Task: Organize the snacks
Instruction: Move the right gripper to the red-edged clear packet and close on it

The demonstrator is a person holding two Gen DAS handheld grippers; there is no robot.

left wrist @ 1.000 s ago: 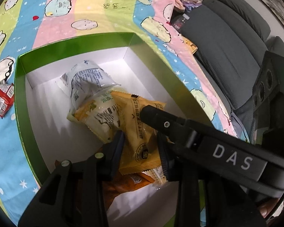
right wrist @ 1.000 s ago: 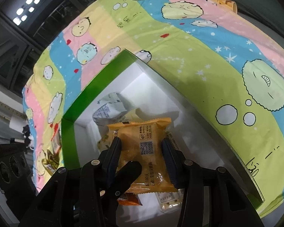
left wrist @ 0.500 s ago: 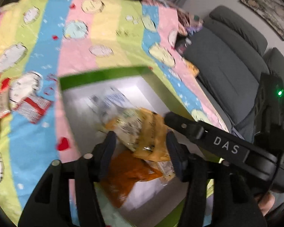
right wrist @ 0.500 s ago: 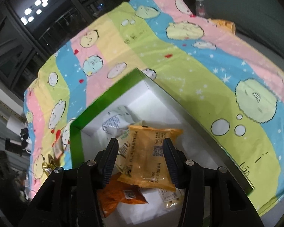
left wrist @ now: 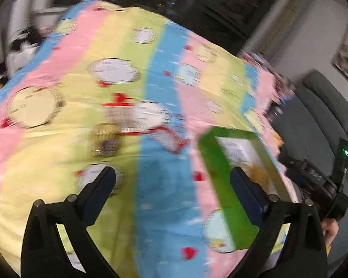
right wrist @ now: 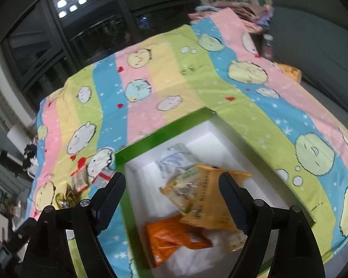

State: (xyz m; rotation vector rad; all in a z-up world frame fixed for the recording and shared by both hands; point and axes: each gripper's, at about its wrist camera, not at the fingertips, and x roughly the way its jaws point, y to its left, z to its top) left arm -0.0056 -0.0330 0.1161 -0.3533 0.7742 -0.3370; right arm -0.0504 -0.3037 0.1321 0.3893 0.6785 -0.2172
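both grippers opening, empty

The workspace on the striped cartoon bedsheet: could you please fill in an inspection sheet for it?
Surface: striped cartoon bedsheet.
Job's things: green-rimmed white box holding an orange snack packet, a yellow packet and a pale packet; small wrapped snacks lie loose beside the box.
Clutter: folded clothes.
Grippers: left gripper and right gripper opening, nothing between the jaws.
Cables: nothing seen.
Surroundings: grey sofa, dark window.
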